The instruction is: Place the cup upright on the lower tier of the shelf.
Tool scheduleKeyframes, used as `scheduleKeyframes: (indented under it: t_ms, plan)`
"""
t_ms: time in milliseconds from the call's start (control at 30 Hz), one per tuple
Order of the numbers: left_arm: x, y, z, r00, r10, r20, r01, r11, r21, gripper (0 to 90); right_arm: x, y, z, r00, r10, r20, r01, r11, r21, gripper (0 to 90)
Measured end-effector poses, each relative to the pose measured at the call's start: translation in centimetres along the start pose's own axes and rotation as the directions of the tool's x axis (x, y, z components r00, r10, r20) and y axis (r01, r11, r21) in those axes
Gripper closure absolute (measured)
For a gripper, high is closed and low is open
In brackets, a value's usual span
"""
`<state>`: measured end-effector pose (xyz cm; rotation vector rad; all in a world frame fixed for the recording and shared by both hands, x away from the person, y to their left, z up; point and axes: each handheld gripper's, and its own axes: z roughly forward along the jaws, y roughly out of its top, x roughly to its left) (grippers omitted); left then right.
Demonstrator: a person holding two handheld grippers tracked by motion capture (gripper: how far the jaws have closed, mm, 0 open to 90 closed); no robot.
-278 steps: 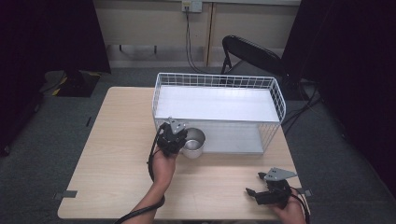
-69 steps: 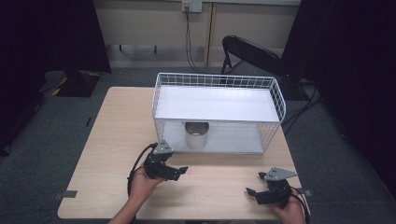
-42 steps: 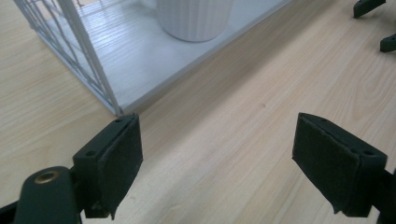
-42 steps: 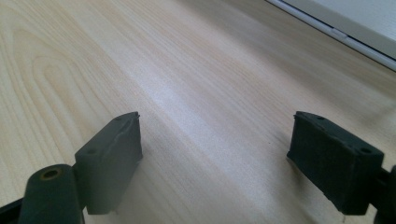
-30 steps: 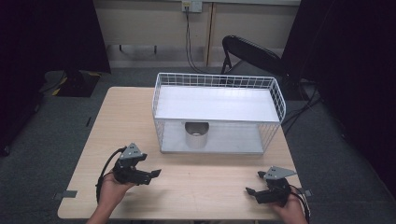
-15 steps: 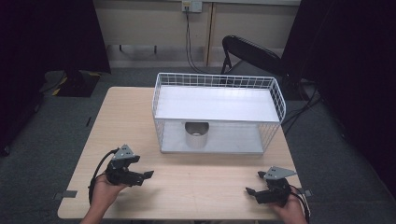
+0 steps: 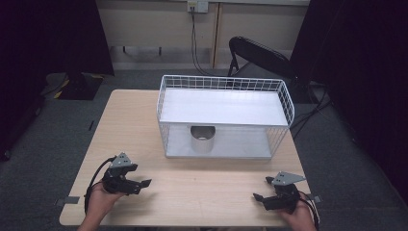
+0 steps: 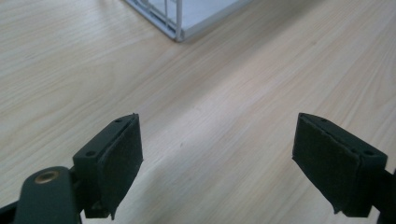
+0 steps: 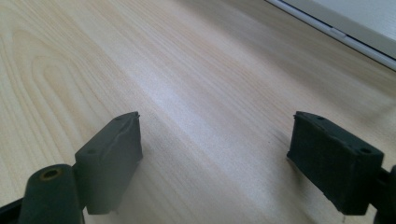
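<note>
Metal cup (image 7: 202,139) in wire rack (image 7: 224,85) – both grippers' jaws wide, w/ nothing between.

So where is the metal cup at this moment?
In the high view, the metal cup stands on the lower level of the white wire rack, under its upper shelf, left of centre, apart from both tools.

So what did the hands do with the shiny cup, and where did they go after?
The left tongs let go of the metal cup on the lower shelf of the wire rack, then pulled back to the near left of the table, open and empty. The right tongs stayed put, open.
</note>
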<state>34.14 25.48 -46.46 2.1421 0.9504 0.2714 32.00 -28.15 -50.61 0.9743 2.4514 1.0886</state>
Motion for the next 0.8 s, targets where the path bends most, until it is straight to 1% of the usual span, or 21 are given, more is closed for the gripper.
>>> scheduleKeyframes:
  t_ms: [100, 167, 300, 467, 633, 700, 800]
  plan:
    - [0.2, -0.5, 0.1, 0.9999, 0.006, -0.008, -0.006, 0.9998, 0.017, 15.5, 0.0, 0.0, 0.0, 1.0000, 0.000, -0.001, 0.000, 1.000, 0.001, 16.1]
    - [0.4, -0.9, 0.2, 0.9999, 0.005, -0.014, -0.005, 0.9998, 0.021, 15.5, 0.0, 0.0, 0.0, 1.0000, 0.000, 0.000, 0.000, 1.000, 0.001, 16.1]
    - [0.7, -1.2, 0.3, 0.9997, 0.021, -0.015, -0.021, 0.9991, 0.036, 15.5, 0.0, 0.0, 0.0, 1.0000, 0.000, -0.001, 0.000, 1.000, 0.001, 16.1]
    - [1.0, -1.6, 0.3, 0.9994, 0.026, -0.024, -0.026, 0.9991, 0.033, 15.6, 0.0, 0.0, 0.0, 1.0000, 0.000, -0.001, 0.000, 1.000, 0.001, 16.1]
    - [1.4, -2.1, 0.3, 0.9994, 0.010, -0.033, -0.008, 0.9991, 0.041, 15.5, 0.0, 0.0, 0.0, 1.0000, 0.000, 0.000, 0.000, 1.000, 0.001, 16.1]
    - [1.5, -2.2, 0.3, 0.9988, 0.016, -0.047, -0.014, 0.9990, 0.042, 15.5, 0.0, 0.0, 0.0, 1.0000, 0.000, -0.001, 0.000, 1.000, 0.001, 16.1]
    - [1.6, -2.3, 0.5, 0.9986, 0.012, -0.052, -0.010, 0.9988, 0.047, 15.5, 0.0, 0.0, 0.0, 1.0000, 0.000, -0.001, 0.000, 1.000, 0.001, 16.1]
